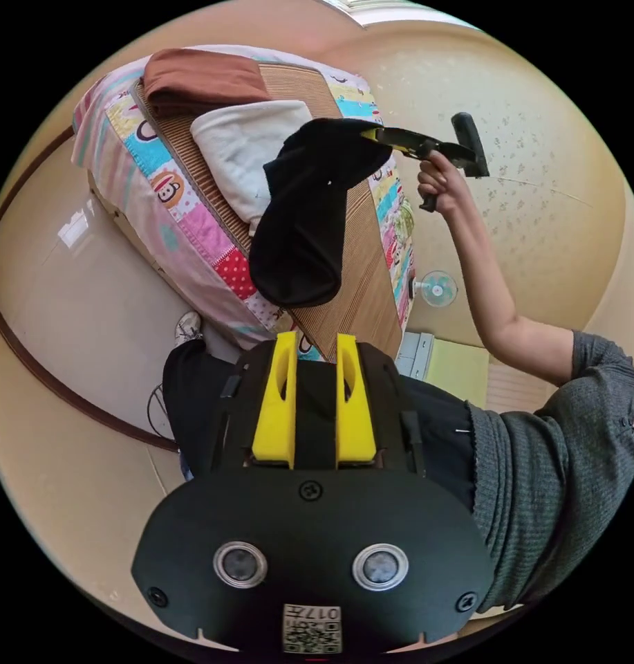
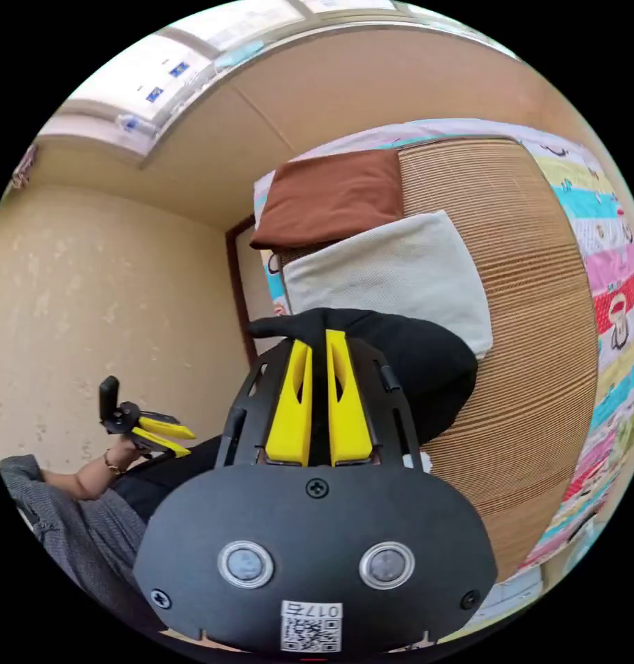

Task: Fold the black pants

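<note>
The black pants hang bunched in the air over the bed, held by their top edge in my right gripper, whose jaws are shut on the cloth. In the right gripper view its yellow jaws stand close together with the black pants pinched at their tips and draping to the right. My left gripper is open, held low near the person's body and apart from the pants. In the right gripper view, my left gripper appears at the left with its jaws spread and nothing between them.
The bed carries a ribbed woven mat over a patchwork sheet. A folded brown cloth and a folded white cloth lie at its far end. A small fan stands by the wall. A grey sleeve is at the right.
</note>
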Motion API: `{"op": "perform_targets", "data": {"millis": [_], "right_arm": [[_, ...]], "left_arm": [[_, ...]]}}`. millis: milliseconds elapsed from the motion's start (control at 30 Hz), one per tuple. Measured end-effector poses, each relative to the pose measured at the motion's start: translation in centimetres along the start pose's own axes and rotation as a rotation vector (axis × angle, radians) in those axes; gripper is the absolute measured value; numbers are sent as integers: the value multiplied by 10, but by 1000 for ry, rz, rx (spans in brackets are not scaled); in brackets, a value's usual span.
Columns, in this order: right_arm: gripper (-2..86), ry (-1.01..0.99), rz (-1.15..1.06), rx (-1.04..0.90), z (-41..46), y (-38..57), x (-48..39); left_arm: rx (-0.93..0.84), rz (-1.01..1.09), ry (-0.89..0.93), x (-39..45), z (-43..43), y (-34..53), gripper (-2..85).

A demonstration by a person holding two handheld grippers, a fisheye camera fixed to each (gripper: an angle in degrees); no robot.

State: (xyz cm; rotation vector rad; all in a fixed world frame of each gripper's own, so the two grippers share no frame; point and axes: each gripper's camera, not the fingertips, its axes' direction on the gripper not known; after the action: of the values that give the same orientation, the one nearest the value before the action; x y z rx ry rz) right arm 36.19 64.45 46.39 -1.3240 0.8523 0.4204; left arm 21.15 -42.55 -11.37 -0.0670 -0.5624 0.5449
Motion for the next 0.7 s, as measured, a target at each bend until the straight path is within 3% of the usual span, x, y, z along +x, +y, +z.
{"op": "perform_targets", "data": {"millis": [133,233,433,700], "right_arm": [[46,-465,54,373,-104,145,30],[42,-579,-23,602,-163,233,11],[38,-375,-218,916,-249,366,-83],[34,-180,-434,1288,-320,511,-181]], "left_arm": [[-62,147,23,40,25,-49,145],[-68,263,55,84,44,-88,166],[60,530,-60,200,50,-119,153],[314,902,-448,336,74,-70,136]]}}
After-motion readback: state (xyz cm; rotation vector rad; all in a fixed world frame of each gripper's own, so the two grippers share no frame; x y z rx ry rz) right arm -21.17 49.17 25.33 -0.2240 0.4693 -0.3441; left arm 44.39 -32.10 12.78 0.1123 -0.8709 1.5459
